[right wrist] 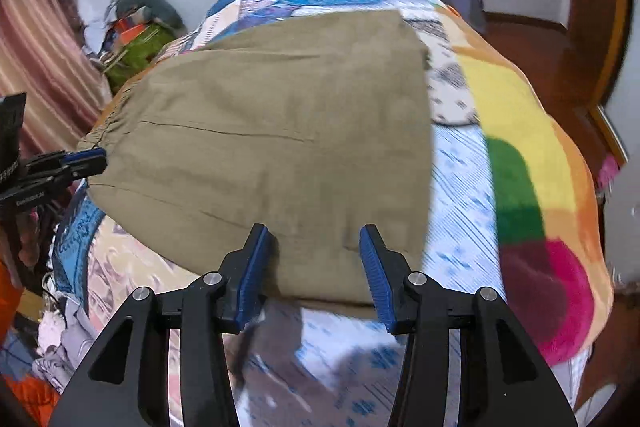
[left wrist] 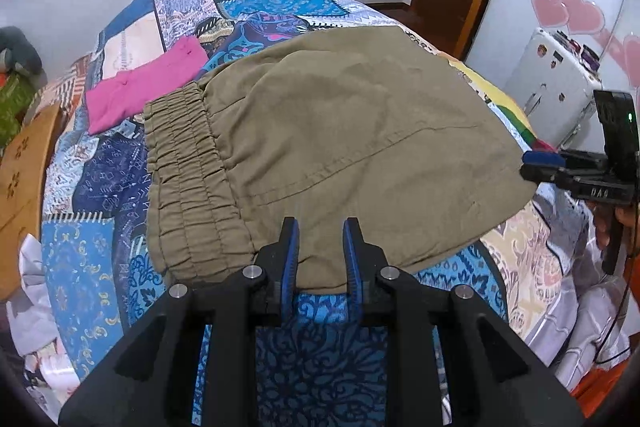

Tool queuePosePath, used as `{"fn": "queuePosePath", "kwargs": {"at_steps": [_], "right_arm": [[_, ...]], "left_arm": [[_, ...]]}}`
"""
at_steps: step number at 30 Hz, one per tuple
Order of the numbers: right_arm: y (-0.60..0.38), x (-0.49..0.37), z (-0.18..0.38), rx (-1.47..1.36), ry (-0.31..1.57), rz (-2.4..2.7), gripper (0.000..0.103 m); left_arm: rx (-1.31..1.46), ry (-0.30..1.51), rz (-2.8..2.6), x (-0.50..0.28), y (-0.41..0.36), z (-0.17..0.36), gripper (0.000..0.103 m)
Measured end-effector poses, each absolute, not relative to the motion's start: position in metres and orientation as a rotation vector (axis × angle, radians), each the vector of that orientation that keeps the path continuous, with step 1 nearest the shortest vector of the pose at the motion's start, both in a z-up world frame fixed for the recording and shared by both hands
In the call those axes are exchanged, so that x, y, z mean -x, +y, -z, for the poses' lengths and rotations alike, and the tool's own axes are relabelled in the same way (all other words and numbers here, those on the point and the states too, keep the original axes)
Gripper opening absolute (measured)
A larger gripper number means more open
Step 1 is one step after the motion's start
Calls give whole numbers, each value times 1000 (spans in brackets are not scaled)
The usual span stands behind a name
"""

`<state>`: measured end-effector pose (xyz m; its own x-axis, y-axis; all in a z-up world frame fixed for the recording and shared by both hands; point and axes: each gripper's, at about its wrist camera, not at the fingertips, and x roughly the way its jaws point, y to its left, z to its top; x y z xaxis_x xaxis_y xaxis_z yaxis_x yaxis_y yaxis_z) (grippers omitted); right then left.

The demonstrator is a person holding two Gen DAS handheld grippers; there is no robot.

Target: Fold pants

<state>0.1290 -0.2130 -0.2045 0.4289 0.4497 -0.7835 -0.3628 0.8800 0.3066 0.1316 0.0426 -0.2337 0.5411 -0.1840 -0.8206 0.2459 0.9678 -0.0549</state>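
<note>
Olive pants (left wrist: 340, 131) lay folded flat on the patchwork bedspread (left wrist: 96, 267), elastic waistband (left wrist: 188, 179) to the left. Left gripper (left wrist: 320, 247) and right gripper (right wrist: 316, 259) both hung open over the near edge, holding nothing. For the next fold I judged it best to pinch every layer at the edge, lift both sides evenly.

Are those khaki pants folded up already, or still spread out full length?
Folded. The khaki pants lie flat on the bed as a short, wide block; the elastic waistband shows at one end, with no long legs trailing out.
</note>
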Motion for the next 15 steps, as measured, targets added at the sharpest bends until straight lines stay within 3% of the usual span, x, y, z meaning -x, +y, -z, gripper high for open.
{"fn": "queuePosePath", "kwargs": {"at_steps": [7,8,10,12,15], "right_arm": [[-205,-130,192,-9,1014,-505,46],[-206,-132,187,-8,1009,-509,46],[-207,-136,180,-4,992,-509,46],[-209,-142,173,-9,970,-511,46],[-209,-157,162,-19,932,-510,50]], "left_arm": [[-34,982,266,-122,59,211,25],[-26,979,256,-123,63,206,27],[-18,950,210,-129,75,195,46],[-8,918,167,-138,86,187,53],[37,910,114,-162,106,179,54]]}}
